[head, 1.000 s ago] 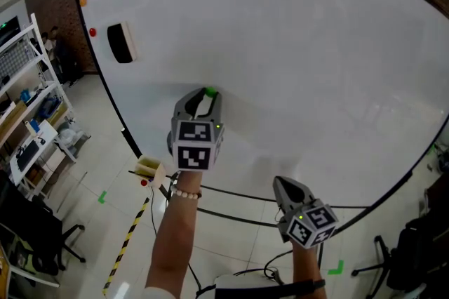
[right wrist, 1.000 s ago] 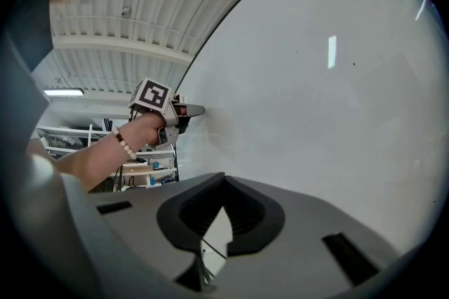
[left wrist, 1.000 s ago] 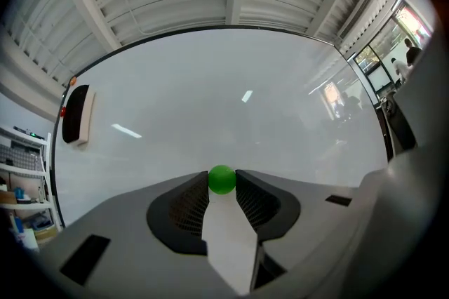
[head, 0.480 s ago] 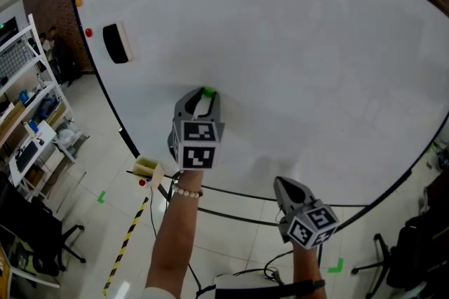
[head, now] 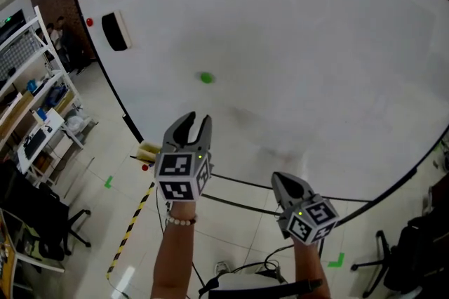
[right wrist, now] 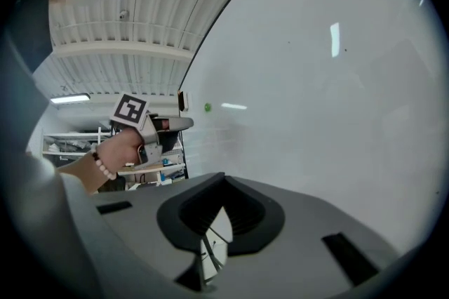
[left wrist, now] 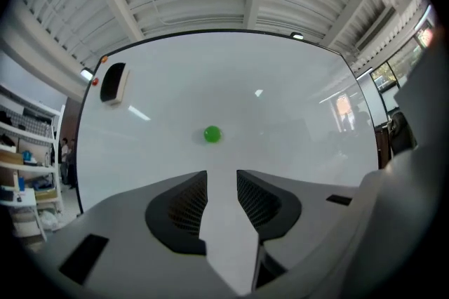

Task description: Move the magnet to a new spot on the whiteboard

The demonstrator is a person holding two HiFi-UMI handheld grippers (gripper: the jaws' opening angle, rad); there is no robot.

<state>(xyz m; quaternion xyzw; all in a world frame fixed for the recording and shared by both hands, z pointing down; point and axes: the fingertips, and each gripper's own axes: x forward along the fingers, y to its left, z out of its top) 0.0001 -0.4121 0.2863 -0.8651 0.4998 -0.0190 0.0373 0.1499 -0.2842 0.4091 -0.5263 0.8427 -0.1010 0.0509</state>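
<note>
Your right tool (head: 282, 182) hangs low, jaws closed together on nothing. Your left tool (head: 197, 120) has its jaws opening, nothing between them. Beyond its tips, apart from them, the small round green magnet (head: 205, 78) sits on the large white whiteboard (head: 316, 66).

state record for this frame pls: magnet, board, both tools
magnet: green, stuck on the whiteboard, not touched by either tool
left tool: below the magnet in the head view, clear of it; jaws apart and opening, nothing between them
right tool: low at the right, jaws together, empty
eraser: on the board's upper left, far from the magnet
</note>
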